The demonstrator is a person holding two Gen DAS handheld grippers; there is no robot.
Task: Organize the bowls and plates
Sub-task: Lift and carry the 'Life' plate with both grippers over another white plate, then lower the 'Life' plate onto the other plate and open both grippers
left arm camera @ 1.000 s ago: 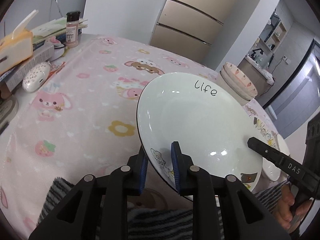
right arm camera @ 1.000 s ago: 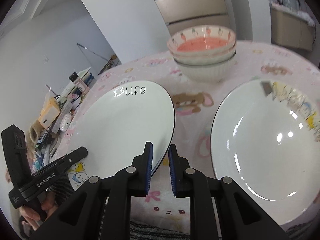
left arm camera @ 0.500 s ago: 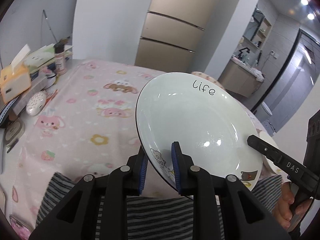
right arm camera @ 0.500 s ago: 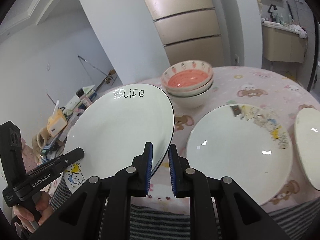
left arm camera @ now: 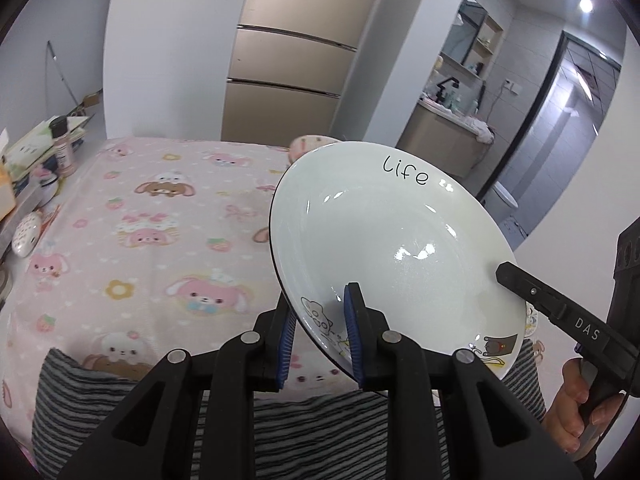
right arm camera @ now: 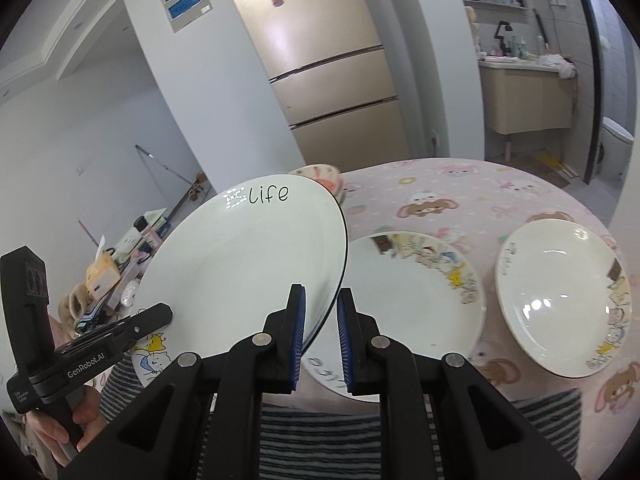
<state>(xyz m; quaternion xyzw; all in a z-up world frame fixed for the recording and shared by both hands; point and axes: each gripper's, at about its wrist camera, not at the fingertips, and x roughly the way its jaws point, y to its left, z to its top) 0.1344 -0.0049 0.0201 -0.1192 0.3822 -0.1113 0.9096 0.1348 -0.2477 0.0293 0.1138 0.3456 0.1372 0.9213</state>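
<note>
White "Life" plate (left arm camera: 392, 248), tilted and held above the pink cartoon tablecloth (left arm camera: 132, 240): left gripper (left arm camera: 318, 336) clamped on its near rim, right gripper (right arm camera: 320, 332) clamped on the opposite edge. Stacked bowls (right arm camera: 320, 174) behind it, partly hidden. To the right, two white plates, nearer (right arm camera: 416, 288) and farther (right arm camera: 560, 296), lying flat, just apart

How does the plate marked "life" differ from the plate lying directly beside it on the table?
The "life" plate is lifted and tilted, gripped at opposite edges by the left gripper and right gripper; the cartoon plate lies flat on the tablecloth, untouched. The first has a thin dark rim, and the second has none visible. Both are white with cartoon drawings.
</note>
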